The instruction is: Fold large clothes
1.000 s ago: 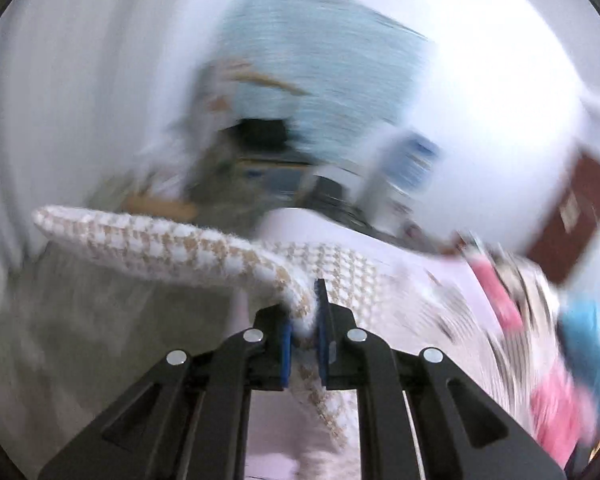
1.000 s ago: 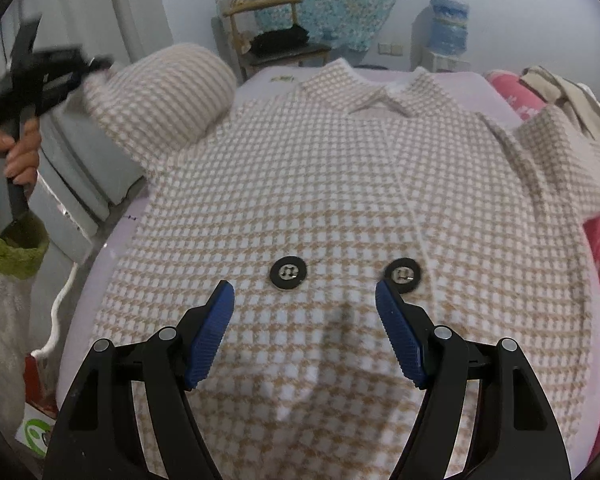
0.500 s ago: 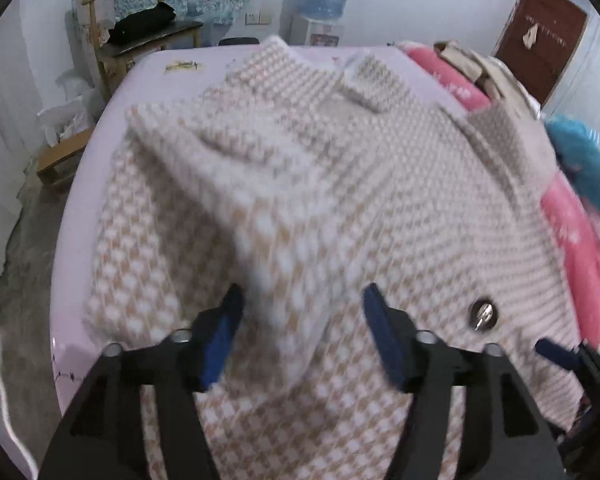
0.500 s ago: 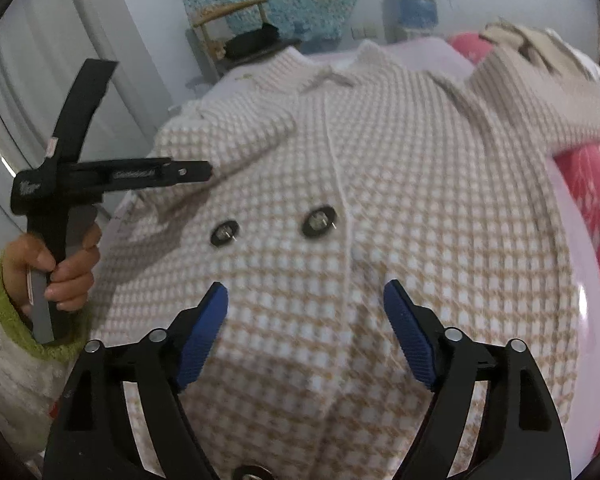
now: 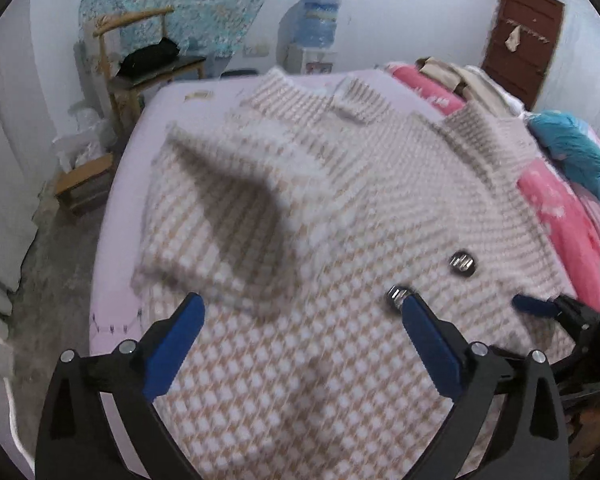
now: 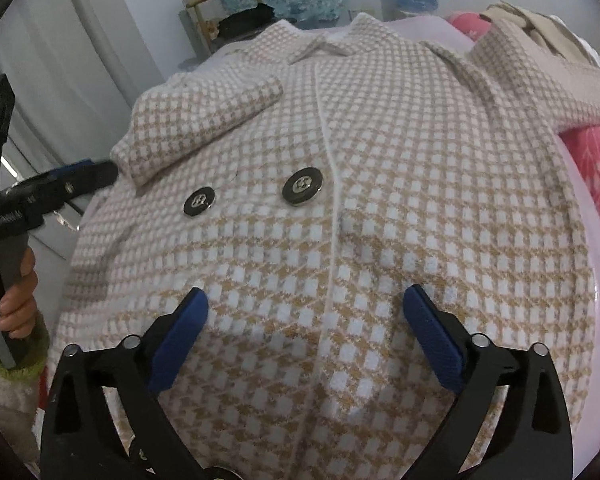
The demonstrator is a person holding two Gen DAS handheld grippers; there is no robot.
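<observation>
A beige-and-white houndstooth coat (image 6: 400, 184) lies face up on a lilac bed (image 5: 116, 220), with two dark buttons (image 6: 302, 188) on its front. Its left sleeve (image 6: 204, 132) lies folded across the chest, free of any grip, and shows blurred in the left wrist view as the sleeve (image 5: 236, 216). My left gripper (image 5: 300, 312) hovers over the coat's lower left, jaws opening, nothing between them. My right gripper (image 6: 304, 312) hangs above the hem, jaws also opening and empty. Each gripper shows in the other's view: the left gripper (image 6: 60, 188) and the right gripper (image 5: 540, 306).
A pink quilt (image 5: 560, 208) and a blue blanket (image 5: 580, 148) lie along the bed's right side. A wooden chair (image 5: 140, 64), a water dispenser (image 5: 316, 28) and a brown door (image 5: 520, 36) stand beyond. Bare floor (image 5: 48, 272) runs along the left of the bed.
The left gripper let go of the sleeve, which now lies folded over the coat's front, then swung down and opened wide. The right gripper widened and sank slightly toward the hem.
</observation>
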